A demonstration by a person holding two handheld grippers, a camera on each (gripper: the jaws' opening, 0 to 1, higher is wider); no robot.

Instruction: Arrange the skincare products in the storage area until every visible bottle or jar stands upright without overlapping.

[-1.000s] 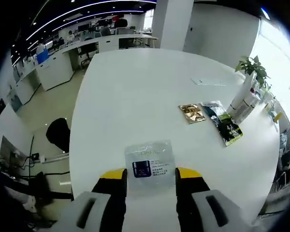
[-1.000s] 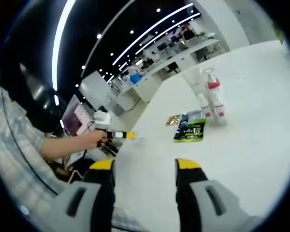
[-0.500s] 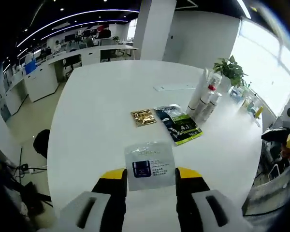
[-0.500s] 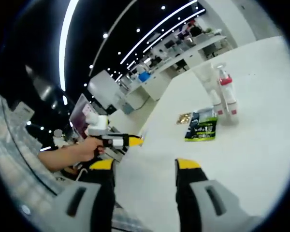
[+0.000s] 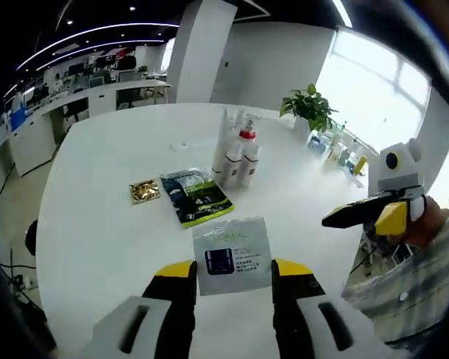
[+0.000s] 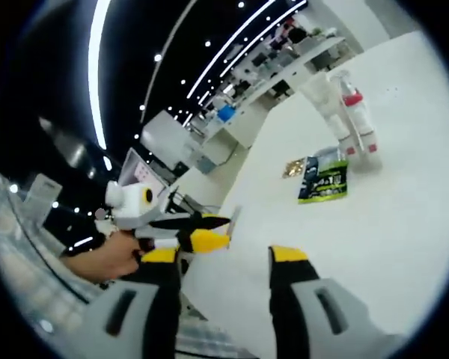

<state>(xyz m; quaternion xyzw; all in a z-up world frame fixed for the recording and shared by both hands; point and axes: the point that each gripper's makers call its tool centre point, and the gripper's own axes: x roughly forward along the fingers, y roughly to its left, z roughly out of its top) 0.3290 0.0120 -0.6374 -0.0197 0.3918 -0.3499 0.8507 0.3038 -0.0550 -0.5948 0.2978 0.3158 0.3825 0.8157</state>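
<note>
- Left gripper [image 5: 232,271], bottom centre of the left gripper view: yellow-tipped fingers [image 5: 173,271] pinching a flat white sachet [image 5: 230,253] with a dark blue jar printed on it, held up between them above the counter [image 5: 97,224].
- Same view, middle of frame: dark green-and-black sachet [image 5: 194,197] lying flat on the white counter; small gold sachet [image 5: 144,191] just to its left, apart from it.
- Just behind the green sachet, upper centre: cluster of white bottles [image 5: 236,153] standing upright and close together, one with a red collar. A potted plant [image 5: 310,111] stands further back, to the upper right.
- Right edge of the same view: the right gripper [image 5: 374,213] held in a person's hand, yellow tips; can't tell how its fingers sit from here.
- Right gripper view, bottom centre: its own fingers [image 6: 287,258] spread apart, nothing between them.
- Right gripper view, left of centre: left gripper [image 6: 202,232] in a hand [image 6: 105,258], the sachet seen edge-on at its tip.
- Upper right of the right gripper view: bottles upright, green sachet flat just in front of them, gold sachet beside it.
</note>
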